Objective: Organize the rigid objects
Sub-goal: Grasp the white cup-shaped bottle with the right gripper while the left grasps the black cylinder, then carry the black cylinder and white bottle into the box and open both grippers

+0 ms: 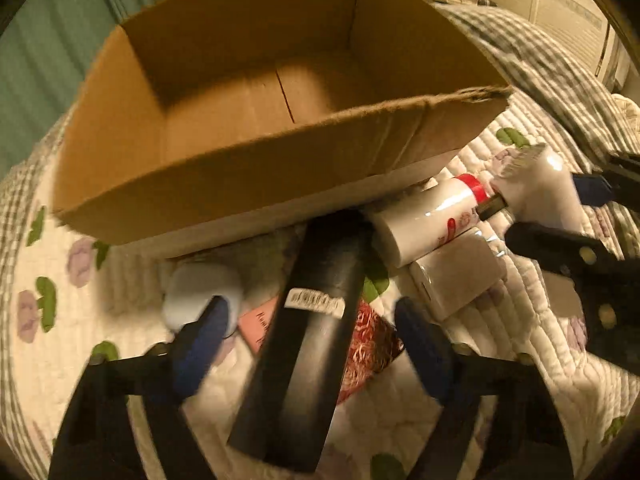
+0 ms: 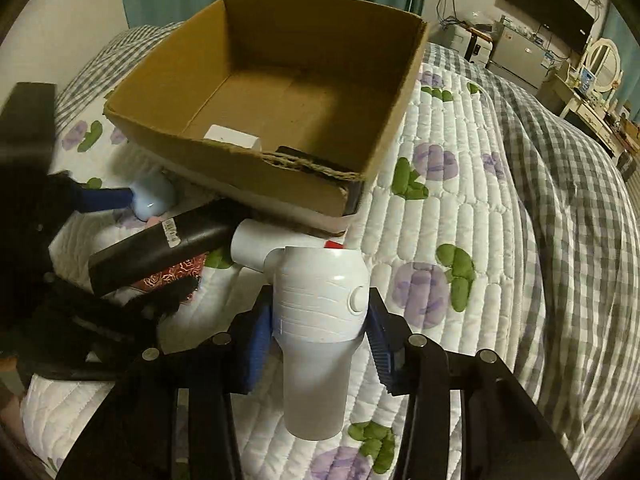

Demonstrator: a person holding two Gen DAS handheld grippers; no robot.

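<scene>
White hair-dryer-shaped appliance (image 2: 320, 300) lies on the quilted bed (image 2: 460, 208) just in front of the cardboard box (image 2: 384, 152), its barrel running away from the right hand-held gripper (image 2: 320, 344), whose blue pads are clenched on its ribbed body from either side. From here the box sits straight ahead and above, so the lift looks short. The black tube (image 1: 308, 332) lies lengthwise between the fingers of the left hand-held gripper (image 1: 316, 344), pointing toward the box's near wall; those jaws stand apart from it, not yet gripping. A white red-printed bottle (image 1: 432, 212) rests beside it, touching the box. Inside the box are a small white block (image 2: 232, 136) and a dark flat item (image 2: 296, 154), near the front wall.
</scene>
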